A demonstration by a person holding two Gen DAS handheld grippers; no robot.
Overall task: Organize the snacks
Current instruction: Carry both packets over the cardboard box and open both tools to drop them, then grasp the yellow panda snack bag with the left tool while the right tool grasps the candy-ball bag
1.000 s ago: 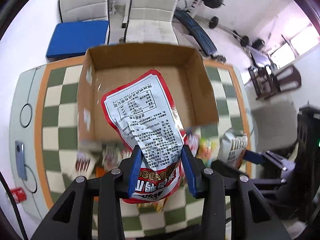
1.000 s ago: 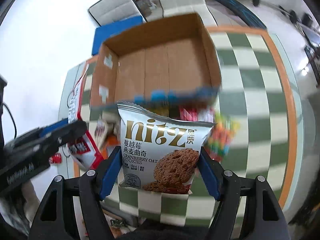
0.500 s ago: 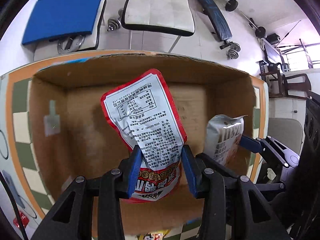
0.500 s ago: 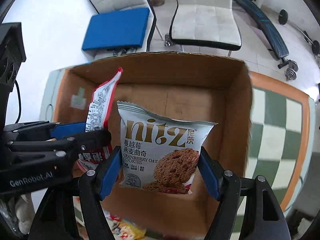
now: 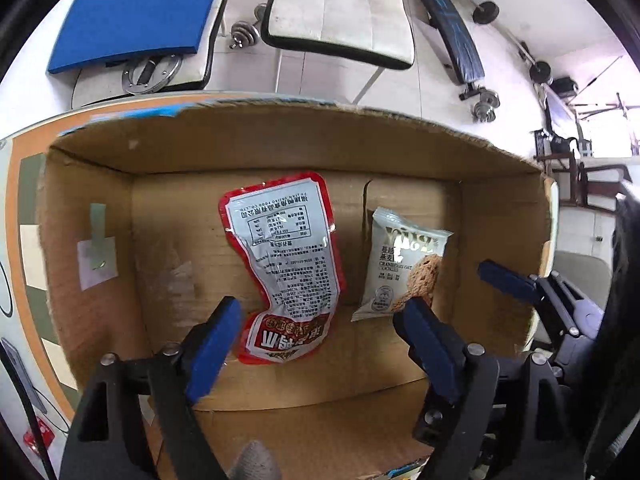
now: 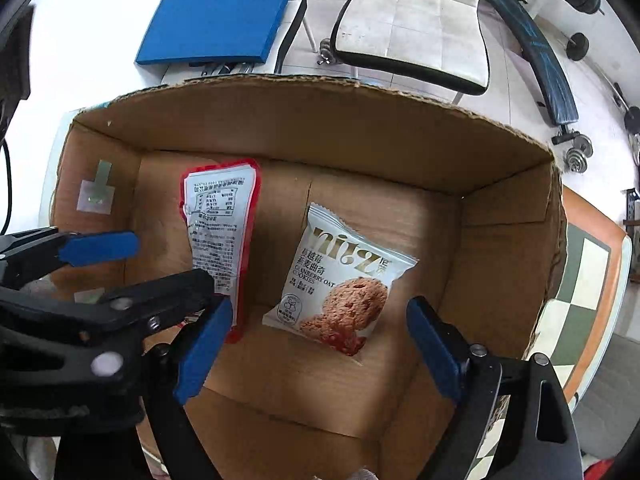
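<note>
A brown cardboard box (image 5: 92, 280) (image 6: 500, 240) fills both views. A red and silver snack pouch (image 5: 284, 264) (image 6: 220, 224) lies on its floor, left of a white Nitz cookie packet (image 5: 404, 264) (image 6: 344, 276). My left gripper (image 5: 320, 340) is open and empty, just above the near end of the pouch; it also shows in the right wrist view (image 6: 140, 272). My right gripper (image 6: 320, 344) is open and empty above the near edge of the cookie packet; it also shows at the right of the left wrist view (image 5: 520, 292).
The box stands on a green and white checkered table with an orange border (image 6: 588, 272). Beyond it are a white chair (image 5: 340, 8), a chair with a blue cushion (image 5: 136, 8) and gym weights (image 5: 484, 100) on the floor. A phone (image 5: 20, 372) lies at the table's left.
Both grippers have opened over the box. The red pouch and the cookie packet have dropped from them onto the box floor.
</note>
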